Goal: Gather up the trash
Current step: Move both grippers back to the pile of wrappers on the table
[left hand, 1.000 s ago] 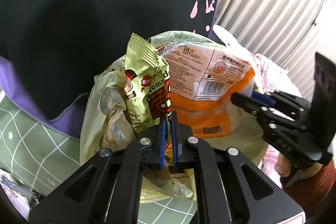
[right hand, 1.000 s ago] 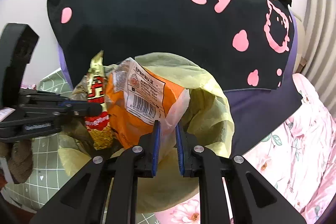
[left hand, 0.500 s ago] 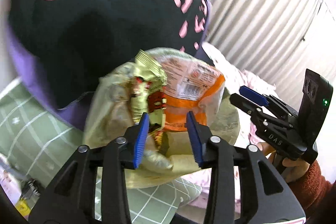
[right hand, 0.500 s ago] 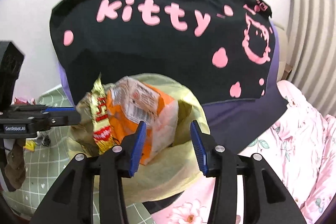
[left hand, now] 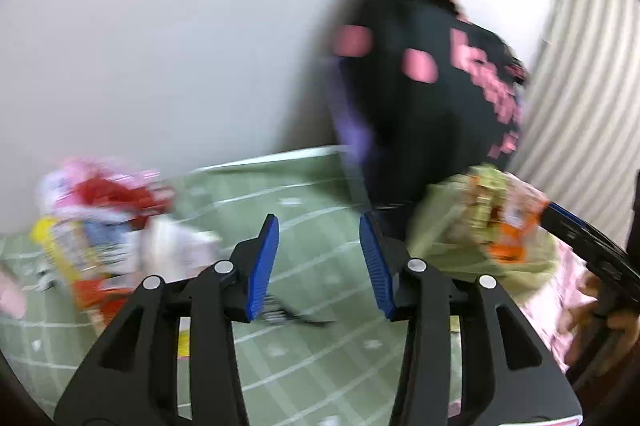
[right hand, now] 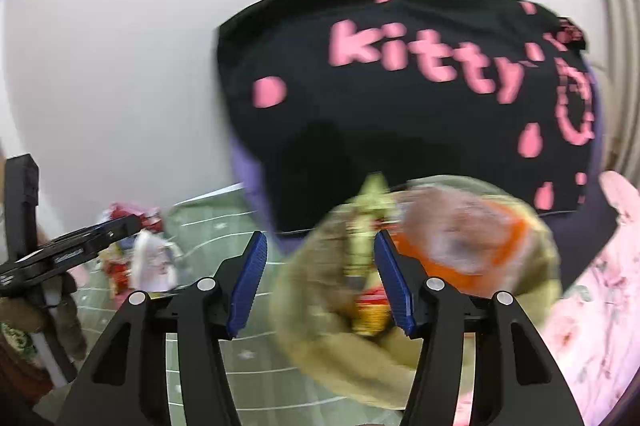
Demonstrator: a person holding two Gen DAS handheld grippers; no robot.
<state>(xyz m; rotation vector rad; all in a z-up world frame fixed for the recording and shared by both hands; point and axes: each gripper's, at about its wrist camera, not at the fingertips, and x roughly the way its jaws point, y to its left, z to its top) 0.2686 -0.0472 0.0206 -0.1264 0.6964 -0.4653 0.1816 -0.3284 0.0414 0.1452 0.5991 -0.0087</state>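
On the right, against the black cushion with pink "kitty" lettering (right hand: 400, 98), sits the pale yellow-green plastic trash bag (right hand: 328, 338), already loaded: orange-and-white snack packet (right hand: 476, 246) and gold-and-red wrapper (right hand: 366, 266) stick out of its mouth. Left gripper (left hand: 316, 266): jaws apart, empty, over the green grid-patterned sheet (left hand: 312, 358). Right gripper (right hand: 318, 282): jaws apart, empty, with the bag just beyond its right finger. Far left on the sheet, a blurred heap of red, white and yellow wrappers (left hand: 100, 222) lies uncollected, well apart from the bag. Judgement: partly done; two pieces bagged, pile left. Motion blur hides how many pieces.
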